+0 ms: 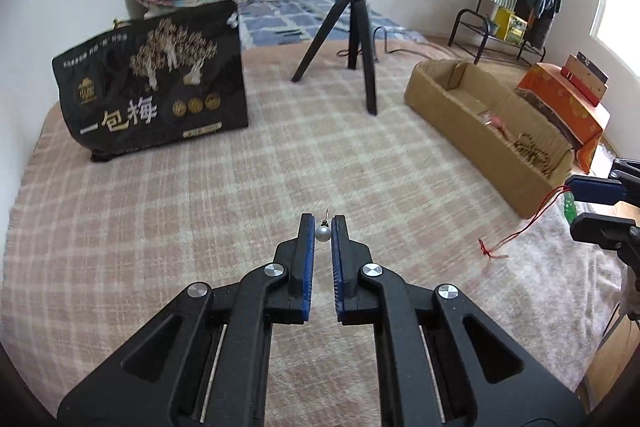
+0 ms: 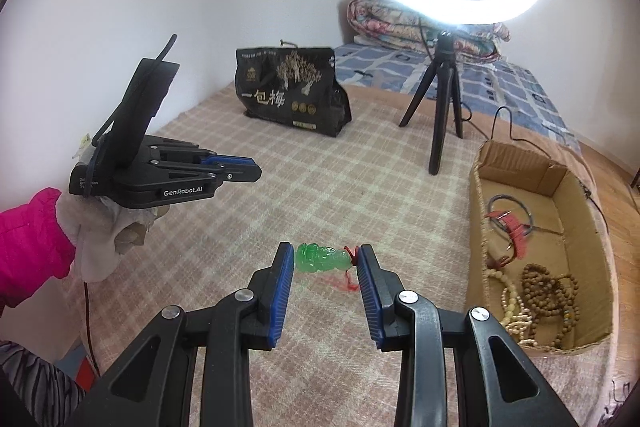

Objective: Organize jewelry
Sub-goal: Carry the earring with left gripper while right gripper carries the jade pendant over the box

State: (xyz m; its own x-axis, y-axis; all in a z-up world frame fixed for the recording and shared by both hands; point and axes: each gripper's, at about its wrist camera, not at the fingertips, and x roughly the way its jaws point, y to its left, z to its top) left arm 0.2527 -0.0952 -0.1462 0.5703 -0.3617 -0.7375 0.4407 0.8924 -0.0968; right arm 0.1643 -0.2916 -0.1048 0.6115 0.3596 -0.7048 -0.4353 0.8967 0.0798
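My left gripper is shut on a small silver pearl earring, its pin pointing up, held above the checked blanket. It also shows in the right wrist view at the left, in a gloved hand. My right gripper is open, its fingers on either side of a green jade pendant with a red cord that seems to lie on the blanket. From the left wrist view the right gripper shows at the right edge with the pendant and cord.
A cardboard box at the right holds bead necklaces, a bangle and a red item. A ring-light tripod stands behind. A black bag stands at the back left. An orange box sits beyond the cardboard box.
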